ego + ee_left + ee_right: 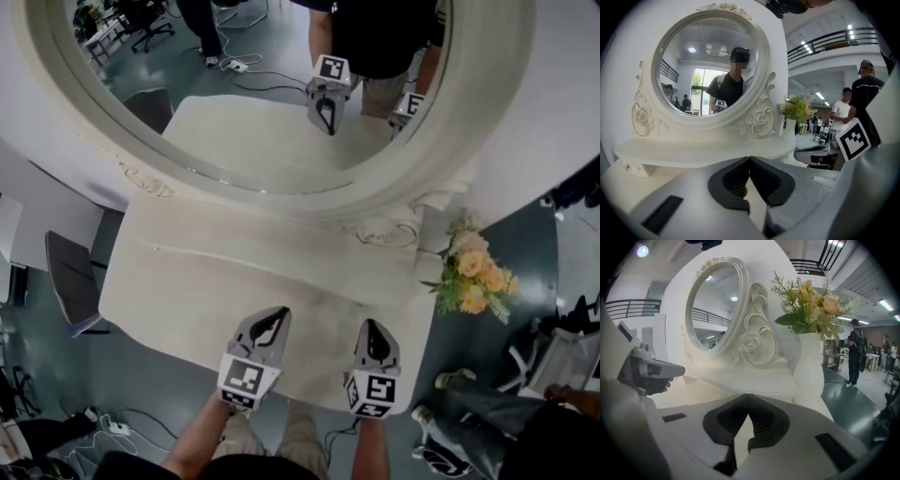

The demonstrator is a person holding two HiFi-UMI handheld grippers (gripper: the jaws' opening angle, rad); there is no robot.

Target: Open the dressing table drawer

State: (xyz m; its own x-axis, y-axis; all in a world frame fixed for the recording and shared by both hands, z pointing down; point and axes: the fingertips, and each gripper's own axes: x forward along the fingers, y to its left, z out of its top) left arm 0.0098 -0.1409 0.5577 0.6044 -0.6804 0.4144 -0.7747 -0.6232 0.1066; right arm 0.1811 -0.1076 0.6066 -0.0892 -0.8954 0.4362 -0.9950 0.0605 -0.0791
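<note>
The white dressing table with its oval mirror fills the head view. No drawer front shows there; it is hidden below the tabletop's near edge. My left gripper hovers over that near edge, its jaws shut with nothing between them. My right gripper hangs beside it to the right, also shut and empty. In the left gripper view the shut jaws point at the mirror and the raised shelf under it. In the right gripper view the shut jaws face the table's right end.
A white vase of yellow and pink flowers stands at the table's right end. A grey chair is on the left, cables lie on the floor, and a seated person's legs are at the lower right.
</note>
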